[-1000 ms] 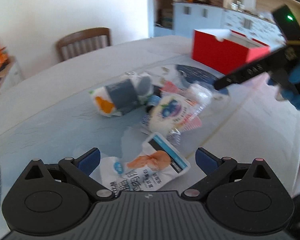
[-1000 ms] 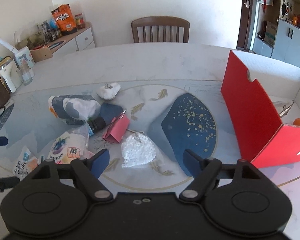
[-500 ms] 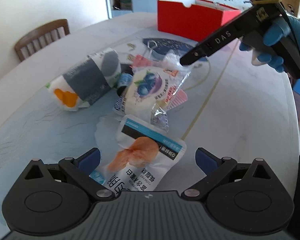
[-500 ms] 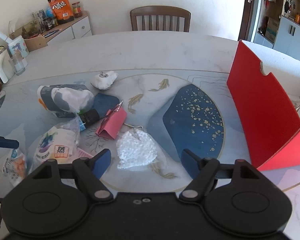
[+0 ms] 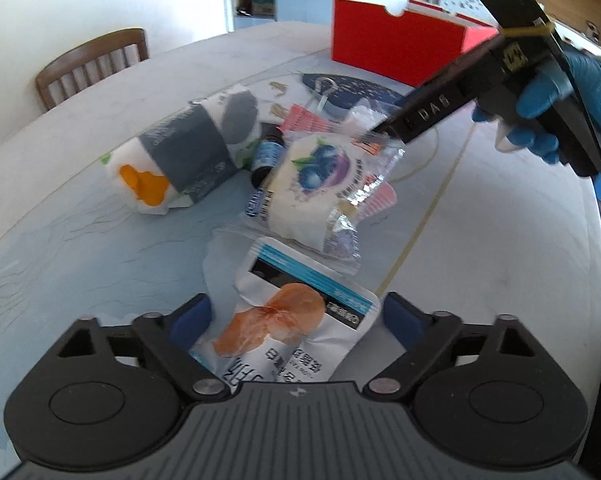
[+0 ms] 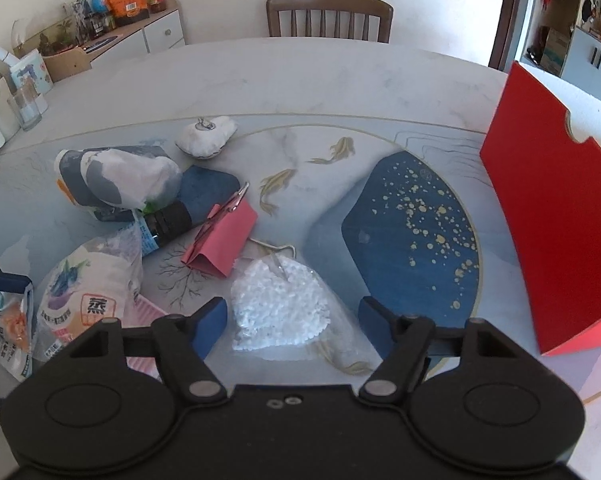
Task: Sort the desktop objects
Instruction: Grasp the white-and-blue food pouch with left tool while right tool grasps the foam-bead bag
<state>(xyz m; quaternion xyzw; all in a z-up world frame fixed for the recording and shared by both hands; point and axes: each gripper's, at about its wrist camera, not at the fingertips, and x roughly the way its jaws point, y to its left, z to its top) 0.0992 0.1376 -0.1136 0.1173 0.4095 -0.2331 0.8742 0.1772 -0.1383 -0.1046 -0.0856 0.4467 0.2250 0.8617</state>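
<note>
My left gripper (image 5: 296, 320) straddles a white snack packet (image 5: 284, 320) with an orange picture, lying flat on the table. Its jaws are closing and stand near the packet's edges without clearly pressing. My right gripper (image 6: 292, 320) hangs low over a clear bag of white granules (image 6: 280, 304). The bag lies between its closing jaws, and a gap shows on the right side. In the left wrist view the right gripper's black finger (image 5: 380, 132) reaches down to that bag, held by a blue-gloved hand (image 5: 560, 92). A blue left pad (image 6: 4, 282) shows beside the snack packet (image 6: 8, 328).
A blueberry bun packet (image 5: 316, 176), a grey and white tissue pack (image 5: 180, 152), a small dark bottle (image 6: 164, 224), a pink clip (image 6: 224, 240) and pink paper cups (image 5: 376, 200) crowd the middle. An open red box (image 6: 548, 216) stands right. A chair (image 6: 328, 12) is behind.
The left gripper moved down over the snack packet and its jaws narrowed around it. The right gripper sank toward the white granule bag, with its jaws drawing in slightly.
</note>
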